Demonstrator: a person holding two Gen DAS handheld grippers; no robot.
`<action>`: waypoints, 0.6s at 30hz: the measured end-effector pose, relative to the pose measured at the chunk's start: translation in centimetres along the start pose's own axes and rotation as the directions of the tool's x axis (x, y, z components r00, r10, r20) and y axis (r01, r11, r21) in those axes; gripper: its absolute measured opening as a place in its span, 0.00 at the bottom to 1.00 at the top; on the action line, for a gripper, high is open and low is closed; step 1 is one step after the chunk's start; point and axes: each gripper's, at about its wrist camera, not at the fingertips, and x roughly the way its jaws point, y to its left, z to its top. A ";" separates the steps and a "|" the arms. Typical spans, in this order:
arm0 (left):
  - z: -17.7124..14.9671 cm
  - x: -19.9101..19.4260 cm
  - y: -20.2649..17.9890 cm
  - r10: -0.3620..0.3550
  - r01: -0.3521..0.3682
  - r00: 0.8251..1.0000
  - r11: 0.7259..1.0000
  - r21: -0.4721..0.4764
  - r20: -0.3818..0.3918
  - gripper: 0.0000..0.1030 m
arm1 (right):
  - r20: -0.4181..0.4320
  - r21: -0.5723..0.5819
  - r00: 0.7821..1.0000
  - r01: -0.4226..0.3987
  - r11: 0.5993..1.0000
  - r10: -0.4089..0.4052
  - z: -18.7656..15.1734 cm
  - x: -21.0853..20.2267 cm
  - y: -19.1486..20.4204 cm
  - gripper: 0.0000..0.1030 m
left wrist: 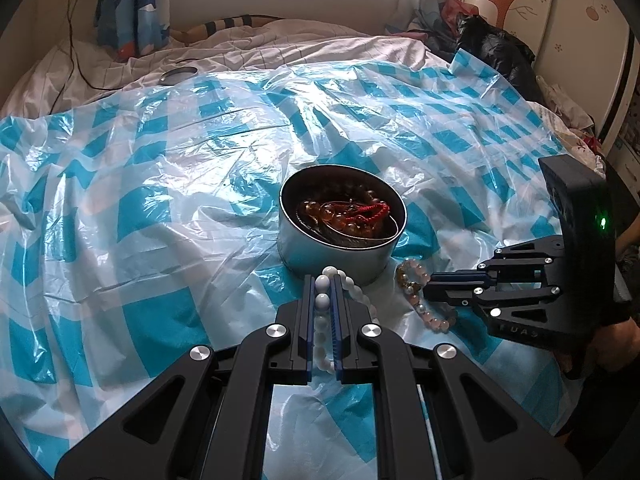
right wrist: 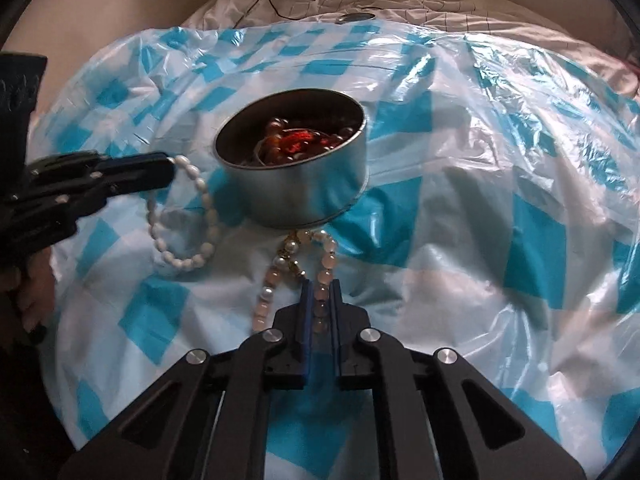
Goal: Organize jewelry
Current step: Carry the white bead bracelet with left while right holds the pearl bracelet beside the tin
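1. Step in hand, as I judge it: both loose bracelets are gripped beside the tin (left wrist: 342,220) and are ready to be lifted into it.
2. Left hand-held gripper (left wrist: 323,292): jaws nearly shut, pinching the white bead bracelet (left wrist: 322,302). In the right wrist view its loop hangs just left of the tin and trails onto the plastic sheet (left wrist: 160,184).
3. Right hand-held gripper (right wrist: 321,300): jaws nearly shut on one strand of the pink bead bracelet (right wrist: 322,276). The rest lies on the sheet, reaching the tin's base on the near side.
4. Tin is open, sitting on the blue-check sheet over the bed (left wrist: 248,46). It holds amber-brown beads (left wrist: 320,216) and a red cord piece (left wrist: 370,212) in a tangle; there is room left.
5. Next move calls for raising each bracelet clear of the tin's rim, then opening above the hollow. Dangling loops could snag the rim or drag the light tin.
6. A round lid-like disc (left wrist: 179,75) lies far behind the tin; whether it is this tin's lid I cannot tell.
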 end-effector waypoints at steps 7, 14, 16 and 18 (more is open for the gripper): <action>0.5 -0.7 0.0 -0.033 0.033 0.999 0.999 -0.006 0.014 0.06 | 0.154 0.290 0.934 -0.355 0.889 0.323 0.2 -2.0 -5.1 0.08; 1.4 -1.8 -0.7 -0.071 0.072 0.996 0.997 -0.018 0.047 0.06 | 0.377 0.354 0.794 -0.599 0.718 0.477 0.1 -4.4 -7.3 0.08; 1.8 -2.2 -0.9 -0.082 0.084 0.995 0.996 -0.023 0.063 0.06 | 0.411 0.355 0.774 -0.623 0.697 0.482 0.4 -4.9 -7.7 0.08; 2.2 -2.4 -1.0 -0.090 0.092 0.993 0.995 -0.026 0.073 0.06 | 0.433 0.360 0.755 -0.645 0.674 0.492 0.7 -5.1 -8.0 0.08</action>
